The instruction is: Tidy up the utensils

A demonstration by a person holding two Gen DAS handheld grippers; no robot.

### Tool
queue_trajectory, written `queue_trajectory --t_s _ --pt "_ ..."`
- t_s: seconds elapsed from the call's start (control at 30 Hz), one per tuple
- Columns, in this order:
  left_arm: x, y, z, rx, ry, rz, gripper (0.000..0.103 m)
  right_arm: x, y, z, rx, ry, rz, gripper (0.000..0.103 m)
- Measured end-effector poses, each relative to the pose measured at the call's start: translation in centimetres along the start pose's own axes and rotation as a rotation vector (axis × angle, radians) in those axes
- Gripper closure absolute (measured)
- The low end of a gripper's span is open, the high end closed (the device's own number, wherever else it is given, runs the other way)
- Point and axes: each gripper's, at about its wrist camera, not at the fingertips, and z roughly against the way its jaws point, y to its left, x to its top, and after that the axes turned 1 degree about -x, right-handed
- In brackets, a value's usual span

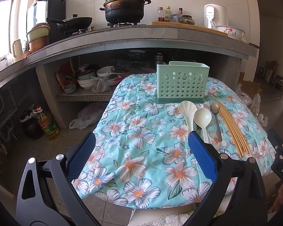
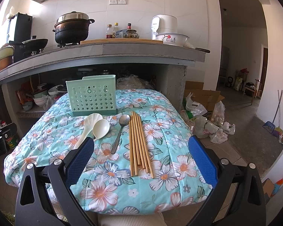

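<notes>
- Right now I am hovering both grippers spread wide and holding nothing: the left gripper [image 1: 141, 141] is hanging over bare floral cloth [image 1: 141, 162], and the right gripper [image 2: 141, 146] is framing the utensils.
- Lying loose in a row on the tabletop just in front of the mint-green holder [image 2: 92, 98] are 2 white plastic spoons [image 2: 96, 128], 1 metal spoon [image 2: 120, 130] and a bundle of wooden chopsticks [image 2: 139, 146]; I cannot count the sticks reliably.
- Handles are pointing toward me, which I judge suits a near-end grasp.
- Standing upright at the far edge, the holder is showing its star-perforated face, with nothing visible above its rim, so I judge the sorting is not yet begun.
- I am judging the chopsticks the right gripper's nearest target, since they are lying between its jaws.
</notes>
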Motion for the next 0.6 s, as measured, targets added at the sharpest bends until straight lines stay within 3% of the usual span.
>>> queue_trajectory --t_s 0.6 --pt "-1.0 1.3 -0.4 0.03 0.035 0.06 0.008 0.0 0.0 0.0 0.003 0.003 0.002 0.006"
